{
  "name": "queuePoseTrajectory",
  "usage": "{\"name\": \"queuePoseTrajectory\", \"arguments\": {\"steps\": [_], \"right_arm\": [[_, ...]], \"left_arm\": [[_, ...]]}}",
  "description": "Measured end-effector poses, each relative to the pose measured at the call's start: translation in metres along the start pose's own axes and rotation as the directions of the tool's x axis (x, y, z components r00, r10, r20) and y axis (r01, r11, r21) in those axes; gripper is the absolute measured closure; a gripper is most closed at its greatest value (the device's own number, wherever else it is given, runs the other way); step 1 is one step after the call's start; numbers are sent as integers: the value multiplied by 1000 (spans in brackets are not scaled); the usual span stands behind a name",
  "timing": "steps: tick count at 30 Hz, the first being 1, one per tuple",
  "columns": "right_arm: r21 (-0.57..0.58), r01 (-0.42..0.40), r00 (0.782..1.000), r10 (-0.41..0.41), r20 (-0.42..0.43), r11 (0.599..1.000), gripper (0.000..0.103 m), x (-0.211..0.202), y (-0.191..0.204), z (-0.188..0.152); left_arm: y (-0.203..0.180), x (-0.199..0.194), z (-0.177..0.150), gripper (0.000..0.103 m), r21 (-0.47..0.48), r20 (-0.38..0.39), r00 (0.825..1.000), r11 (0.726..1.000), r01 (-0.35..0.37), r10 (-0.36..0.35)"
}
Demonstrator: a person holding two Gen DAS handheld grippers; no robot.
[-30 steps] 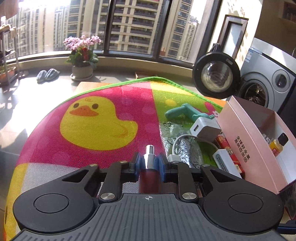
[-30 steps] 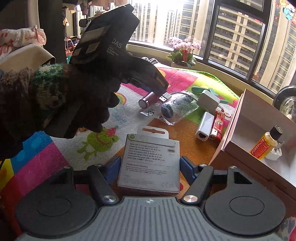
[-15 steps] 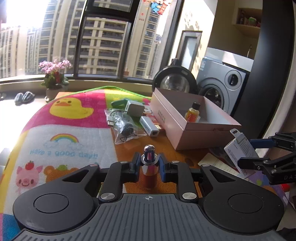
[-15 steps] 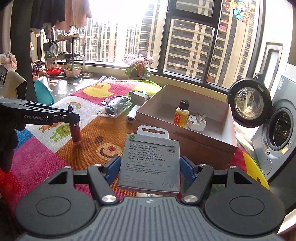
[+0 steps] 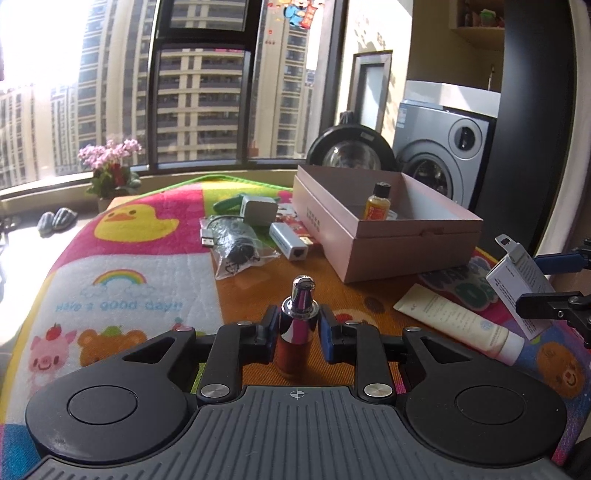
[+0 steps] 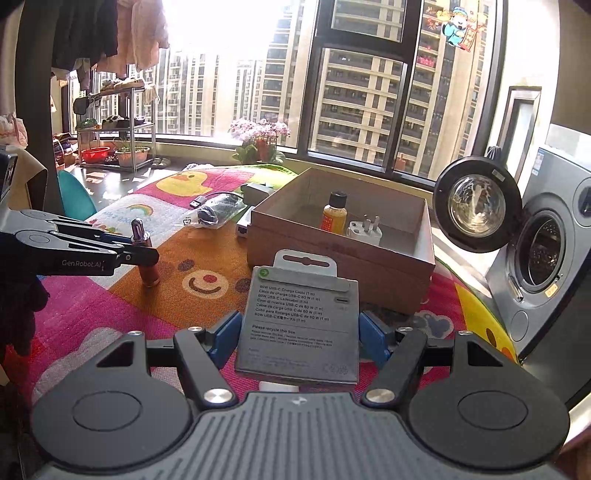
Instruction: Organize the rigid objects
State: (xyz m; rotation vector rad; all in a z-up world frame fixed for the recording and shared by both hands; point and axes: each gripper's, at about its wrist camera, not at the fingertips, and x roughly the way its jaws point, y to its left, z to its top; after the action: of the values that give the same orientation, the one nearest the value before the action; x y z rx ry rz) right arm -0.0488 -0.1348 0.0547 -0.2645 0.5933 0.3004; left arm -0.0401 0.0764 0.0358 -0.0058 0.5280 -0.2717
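My left gripper [image 5: 298, 328] pinches a small red bottle with a chrome cap [image 5: 297, 325], upright over the orange mat [image 5: 258, 280]. My right gripper [image 6: 298, 332] clamps a flat grey cable box [image 6: 301, 325], near the open pink cardboard box [image 5: 388, 236] on the right.

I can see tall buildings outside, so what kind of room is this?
Probably a flat high up, maybe a laundry corner: a washer with its door open, clothes hanging by the window, and a play mat.
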Motion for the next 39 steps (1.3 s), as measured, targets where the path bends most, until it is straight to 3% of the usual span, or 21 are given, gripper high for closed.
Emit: {"name": "queuePoseTrajectory", "arguments": {"steps": [3,7,10,14,18,20,23,28,33,39], "right_arm": [[13,15,1000,-15,-2,1000,33,-4,-7,-3],[30,41,999,-41,8,999,33,-9,-17,-5],[41,56,998,-56,22,998,33,-14,-25,-6],[63,74,996,-77,34,995,33,-14,-34,-5],[88,84,996,-87,34,993,33,-13,-41,-9],[97,92,995,-94,25,991,33,-11,-44,-12],[111,104,994,-106,7,988,33,-8,-49,-16],[127,123,992,-120,-27,984,33,-1,-57,-22],[134,122,992,-118,-42,983,33,6,-59,-19],[105,133,989,-138,44,985,33,9,-64,22]], "left_arm": [[-1,7,5,79,9,2,1000,1000,-5,5],[-10,4,21,79,28,45,997,998,60,-61],[-25,0,54,79,77,123,986,992,101,-110],[-39,17,104,79,61,207,963,985,164,-173],[-50,54,124,79,39,221,957,982,185,-189],[-54,81,122,79,5,169,966,980,200,-198],[-58,110,108,79,-6,87,983,987,160,-159],[-55,129,83,78,-32,12,989,988,149,-149],[-55,121,80,78,-15,30,984,984,176,-175],[-40,86,91,78,-86,139,974,977,193,-180]]}}
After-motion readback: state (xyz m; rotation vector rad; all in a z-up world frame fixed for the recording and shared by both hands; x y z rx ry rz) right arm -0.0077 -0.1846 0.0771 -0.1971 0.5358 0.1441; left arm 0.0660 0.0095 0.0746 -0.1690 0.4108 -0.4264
